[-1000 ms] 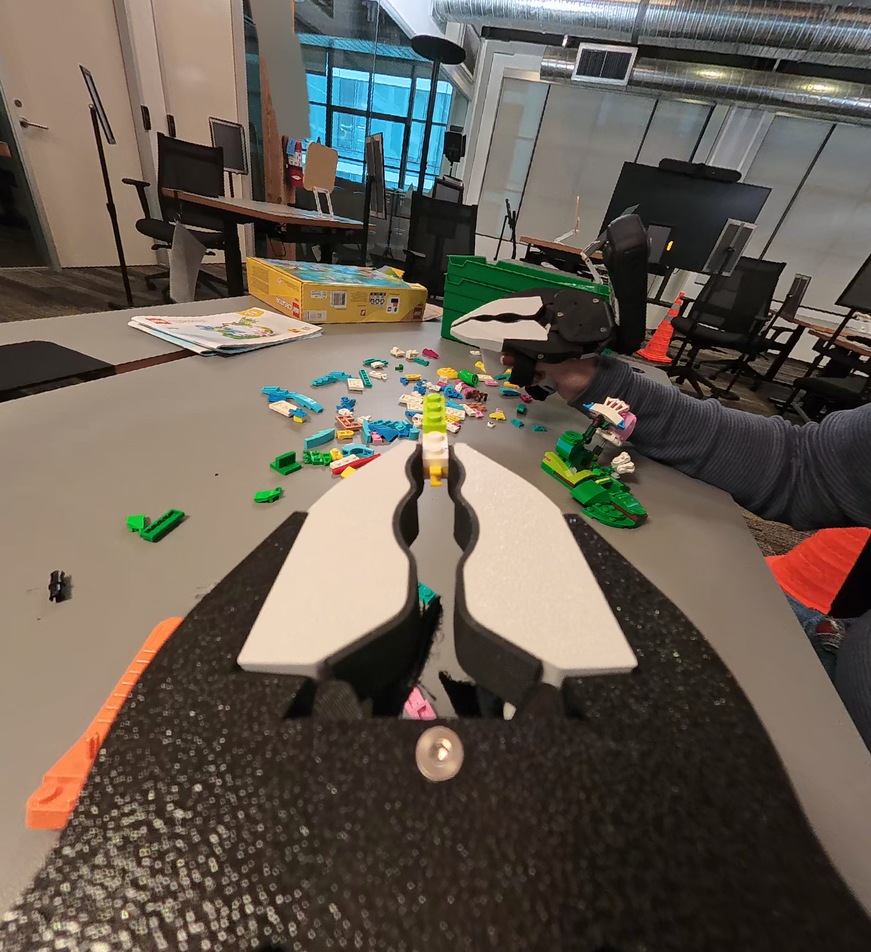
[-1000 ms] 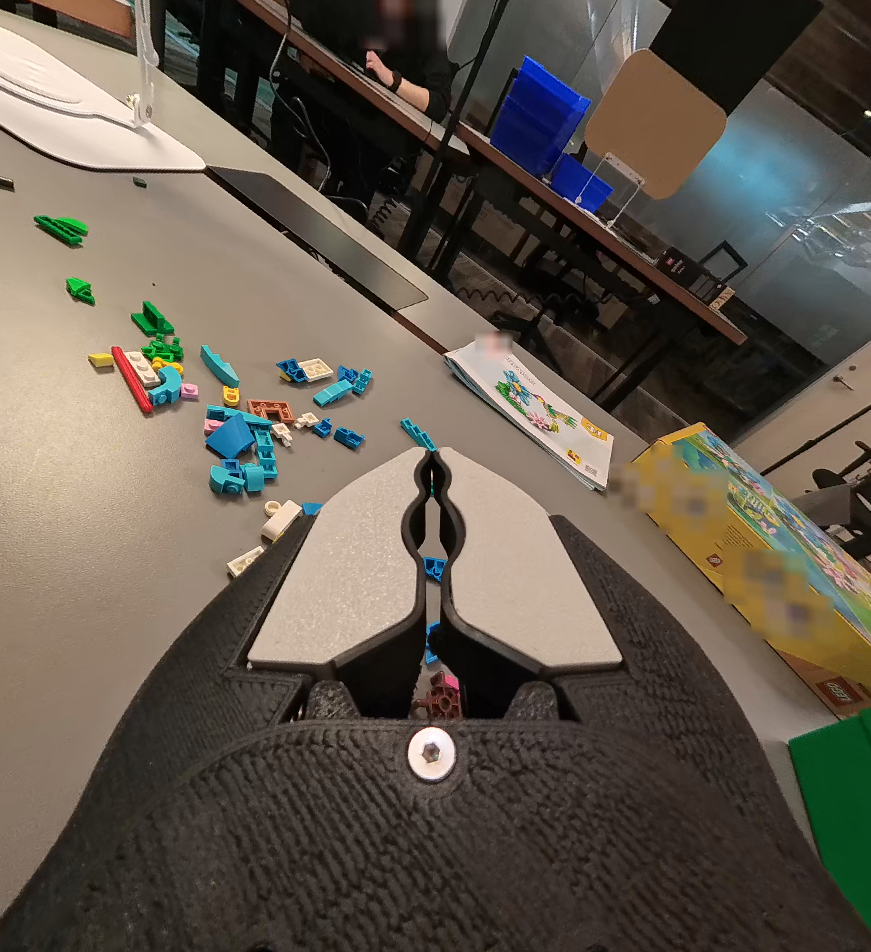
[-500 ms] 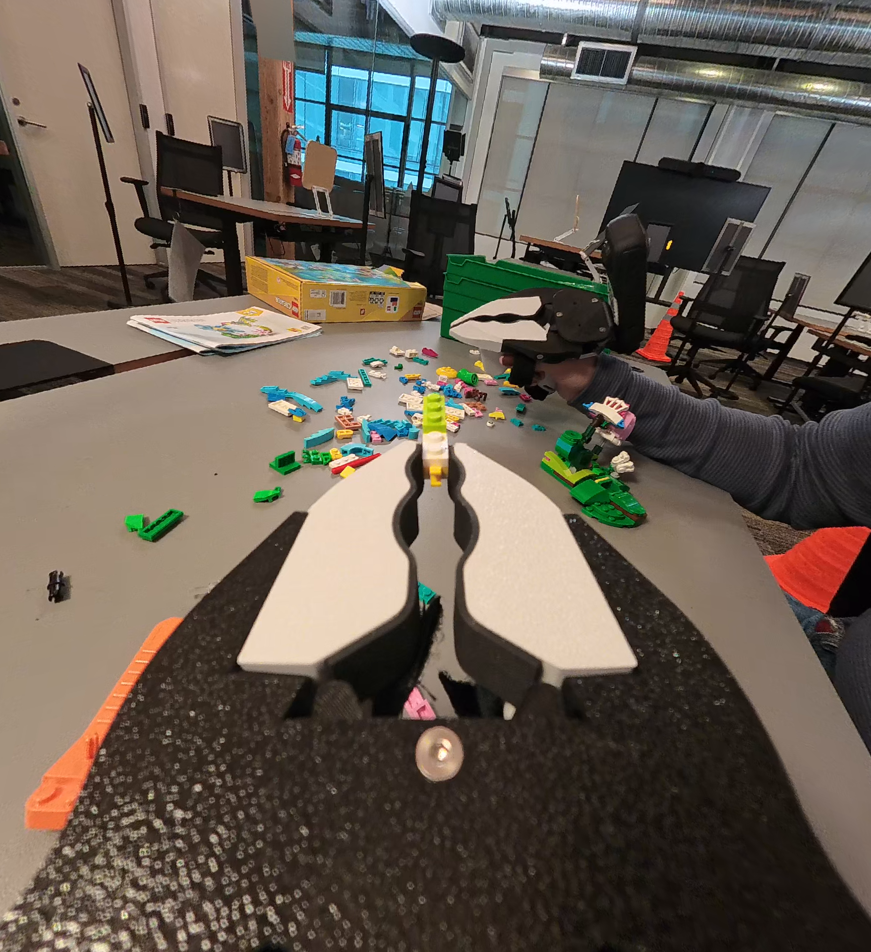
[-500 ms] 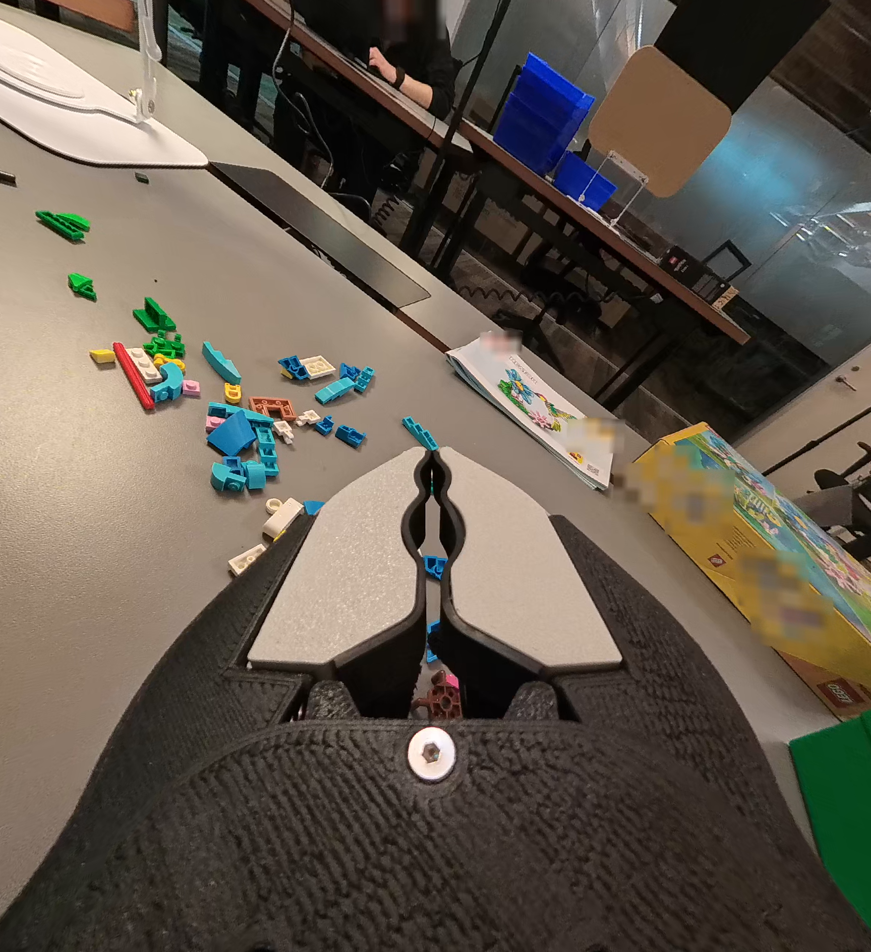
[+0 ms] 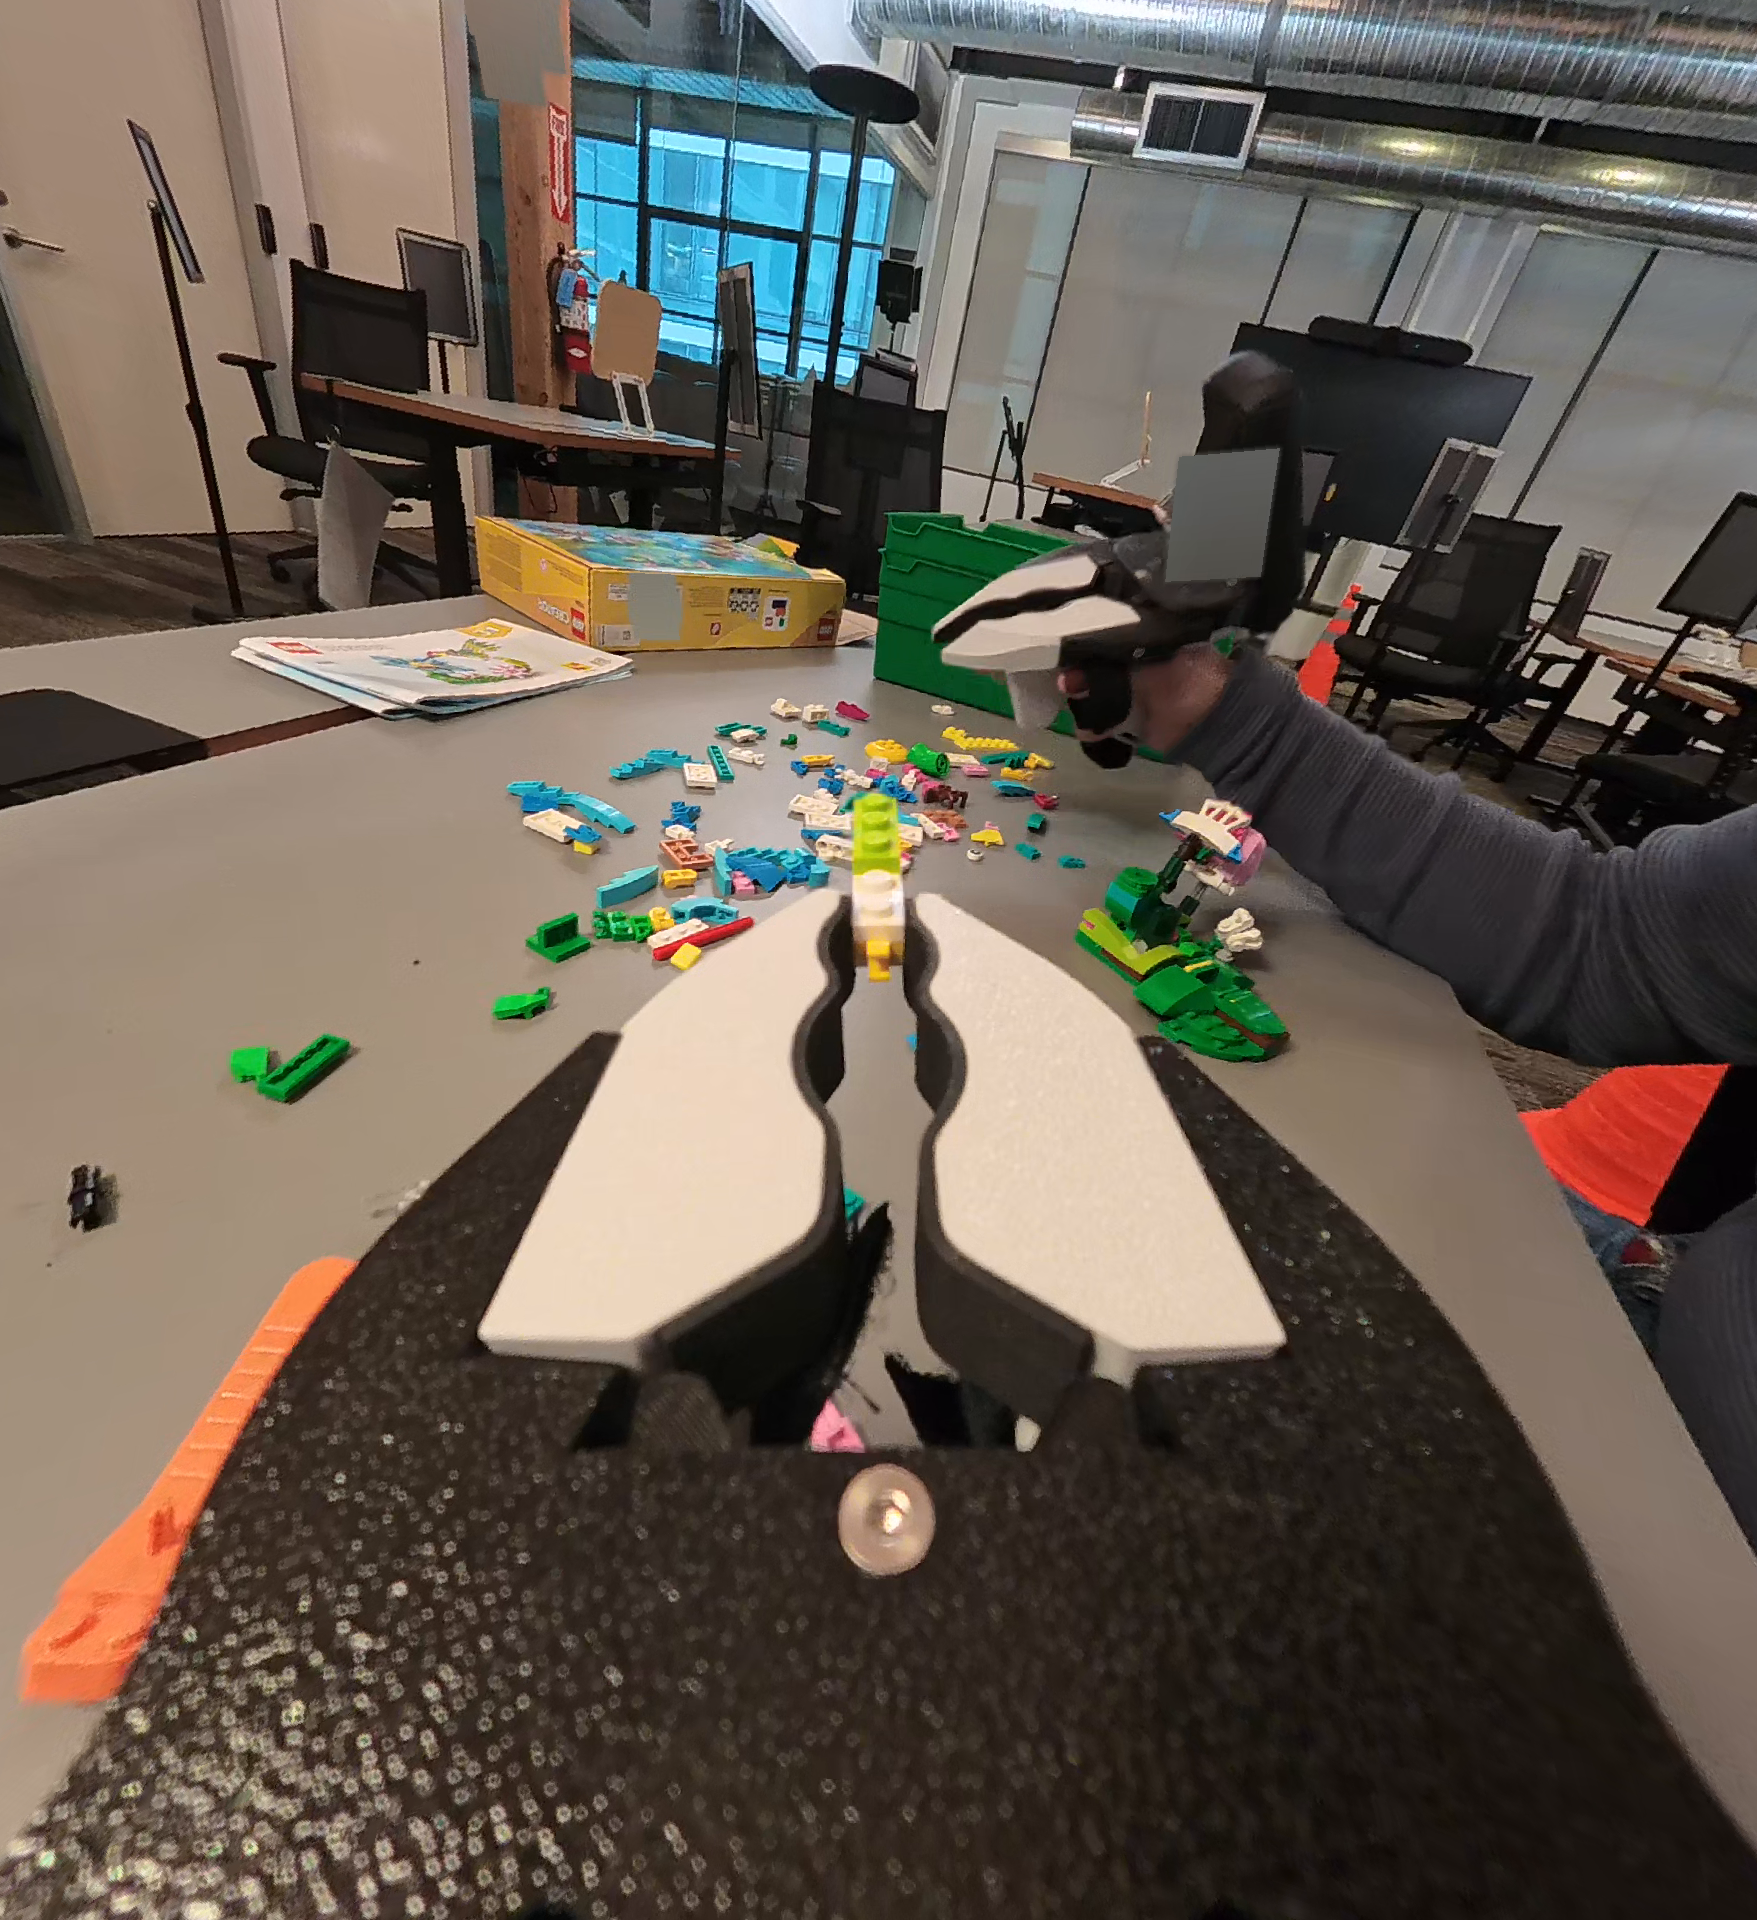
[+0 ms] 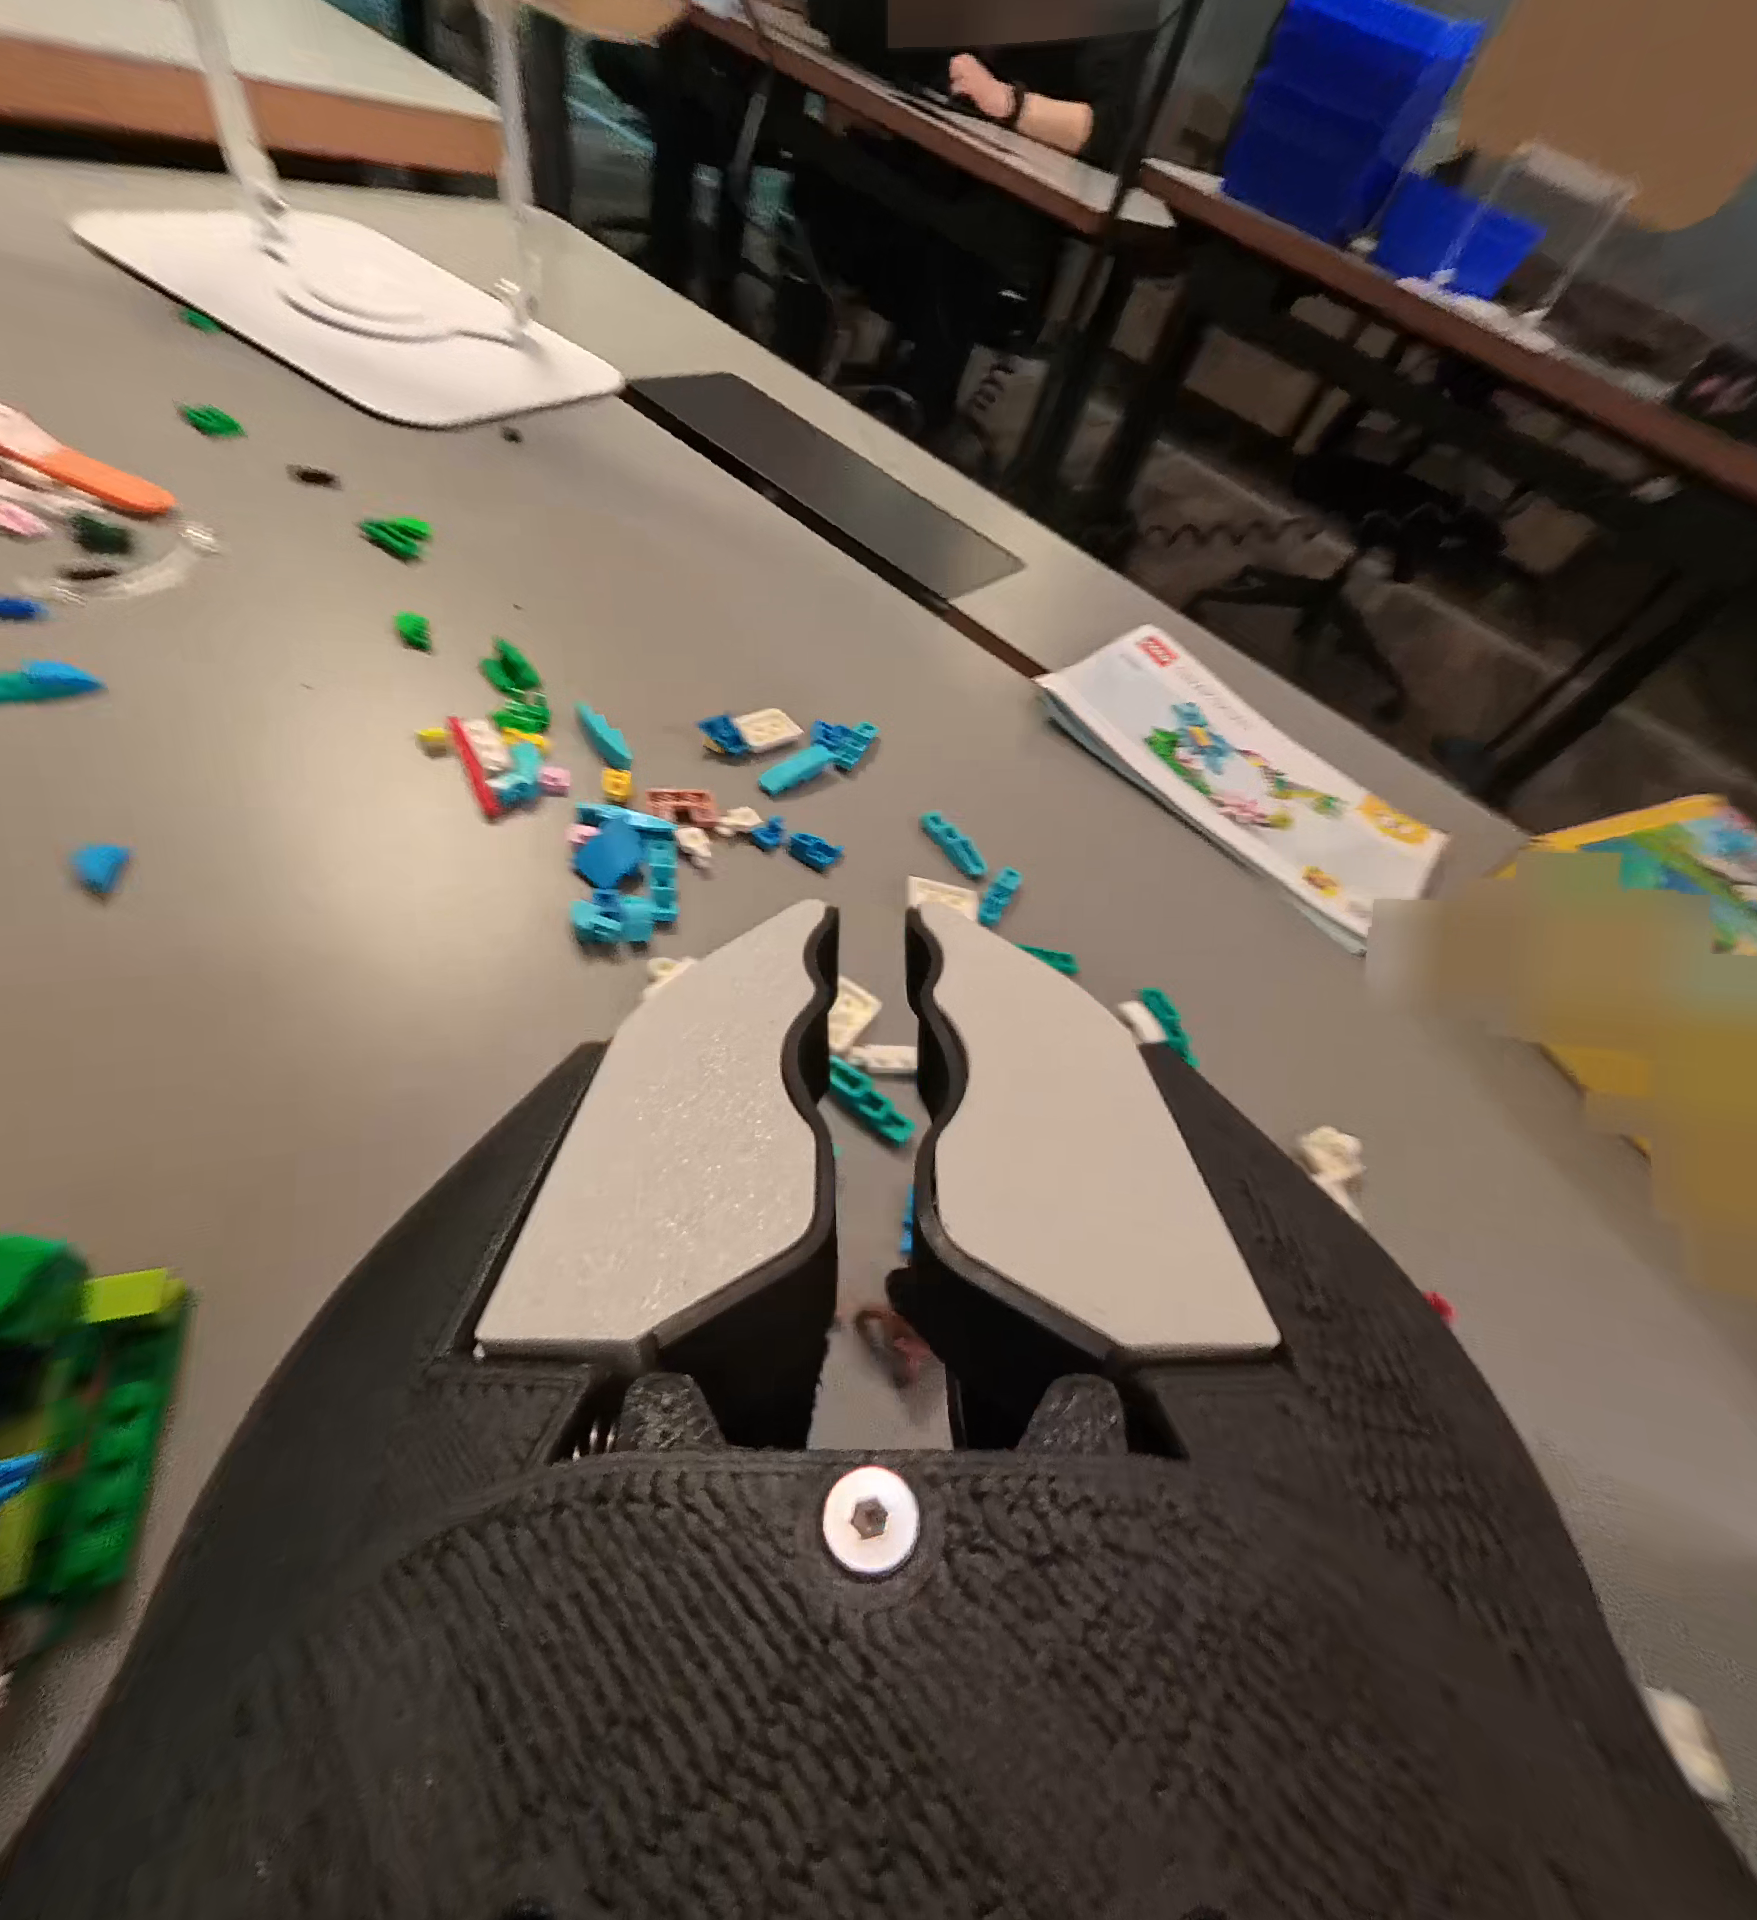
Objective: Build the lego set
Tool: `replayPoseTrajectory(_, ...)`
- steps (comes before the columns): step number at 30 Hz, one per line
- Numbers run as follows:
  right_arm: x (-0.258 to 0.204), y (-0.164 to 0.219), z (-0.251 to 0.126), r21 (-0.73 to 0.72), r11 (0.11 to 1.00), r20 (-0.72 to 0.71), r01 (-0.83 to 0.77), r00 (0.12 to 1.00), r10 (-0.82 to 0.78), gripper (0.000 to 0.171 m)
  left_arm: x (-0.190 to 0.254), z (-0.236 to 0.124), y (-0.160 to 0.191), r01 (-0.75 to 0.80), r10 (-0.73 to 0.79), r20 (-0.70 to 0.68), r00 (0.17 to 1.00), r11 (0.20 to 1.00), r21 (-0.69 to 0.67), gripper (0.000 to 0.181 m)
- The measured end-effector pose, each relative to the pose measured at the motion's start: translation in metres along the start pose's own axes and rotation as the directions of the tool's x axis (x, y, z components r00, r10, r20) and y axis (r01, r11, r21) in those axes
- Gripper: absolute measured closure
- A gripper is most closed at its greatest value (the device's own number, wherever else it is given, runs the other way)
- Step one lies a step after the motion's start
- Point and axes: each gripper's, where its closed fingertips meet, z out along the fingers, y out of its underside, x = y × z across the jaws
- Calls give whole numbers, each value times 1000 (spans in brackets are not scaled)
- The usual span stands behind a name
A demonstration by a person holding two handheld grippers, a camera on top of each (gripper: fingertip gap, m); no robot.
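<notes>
My left gripper (image 5: 878, 920) is shut on a small stack of bricks (image 5: 876, 871), lime green on top, white and yellow below, held above the grey table. A pile of loose bricks (image 5: 801, 800) lies beyond it. A half-built green plant model with a pink and white flower (image 5: 1180, 935) stands to the right. My right gripper (image 6: 871, 920) is slightly open and empty above loose teal and white bricks (image 6: 858, 1081). It also shows in the left wrist view (image 5: 967, 623), raised above the pile. The model shows blurred at the right wrist view's lower left (image 6: 32, 1392).
An instruction booklet (image 5: 427, 660), a yellow set box (image 5: 656, 592) and a green bin (image 5: 941, 613) lie at the table's far side. An orange brick separator (image 5: 178, 1486) lies beside my left gripper. A white stand base (image 6: 354, 312) stands far left. A person's sleeve (image 5: 1476, 894) reaches in from the right. The gap from one gripper's tips to the other's is roughly 30 centimeters.
My right gripper has opened a little, risen and swung left, so its view now takes in the model and the stand base. My left gripper holds the stack still.
</notes>
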Motion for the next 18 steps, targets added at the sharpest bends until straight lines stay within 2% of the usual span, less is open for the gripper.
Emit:
replayPoseTrajectory(3,-45,-26,-7,8,999,217,-48,975,45,157,12,3,1,-13,13,-61,998,1000,-11,173)
replayPoseTrajectory(6,-114,-59,-9,36,999,381,39,923,-50,156,32,8,5,-34,27,-171,985,999,-35,173)
replayPoseTrajectory(10,-195,-80,4,57,985,505,161,847,-168,150,57,12,10,-51,33,-307,951,997,-50,173)
replayPoseTrajectory(13,-229,-87,12,79,984,576,163,798,-178,147,70,12,13,-56,29,-374,927,997,-61,173)
replayPoseTrajectory(18,-251,-95,11,75,996,696,46,713,-86,149,80,12,13,-43,10,-426,905,997,-67,173)
